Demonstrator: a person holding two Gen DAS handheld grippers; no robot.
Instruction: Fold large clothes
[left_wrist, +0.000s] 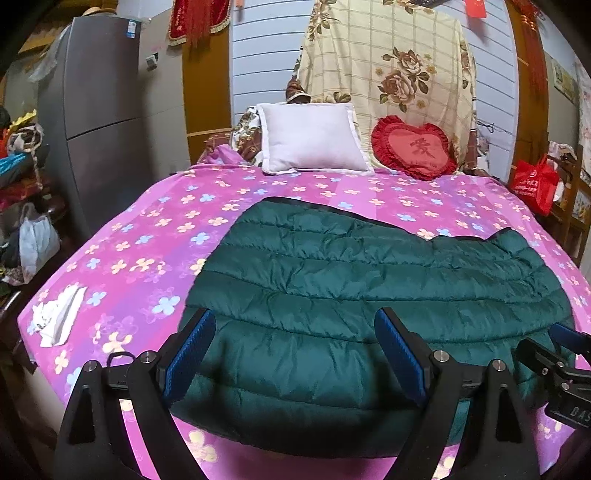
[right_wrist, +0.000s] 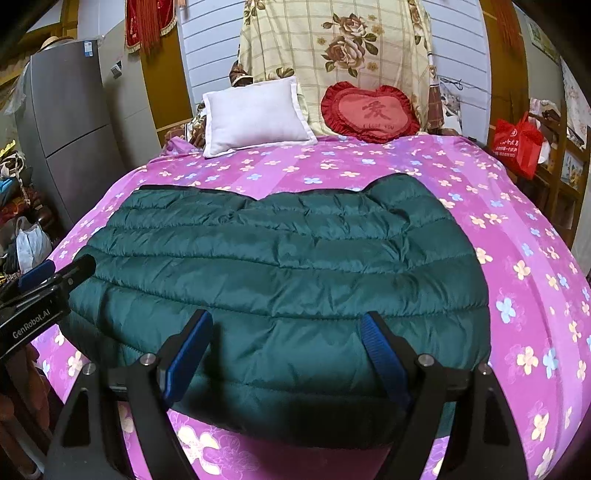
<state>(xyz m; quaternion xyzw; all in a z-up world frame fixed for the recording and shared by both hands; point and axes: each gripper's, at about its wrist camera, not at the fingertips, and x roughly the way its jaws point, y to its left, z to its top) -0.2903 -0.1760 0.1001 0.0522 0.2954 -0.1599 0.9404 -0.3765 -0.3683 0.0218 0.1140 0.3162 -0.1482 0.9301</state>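
A dark green quilted jacket (left_wrist: 369, 280) (right_wrist: 273, 266) lies flat and folded on the pink flowered bed sheet (left_wrist: 155, 229) (right_wrist: 517, 258). My left gripper (left_wrist: 295, 328) stands open over the jacket's near left edge, nothing between its blue pads. Over the near middle of the jacket my right gripper (right_wrist: 284, 328) is open too, and holds nothing. The other gripper shows at the side of each view: the right one at the right edge (left_wrist: 565, 354), the left one at the left edge (right_wrist: 40, 288).
A white pillow (left_wrist: 314, 142) (right_wrist: 255, 116) and a red heart-shaped cushion (left_wrist: 413, 146) (right_wrist: 369, 112) lean at the head of the bed. A crumpled white paper (left_wrist: 59, 317) lies near the left edge. A grey fridge (left_wrist: 107, 110) stands left, a red bag (left_wrist: 535, 184) right.
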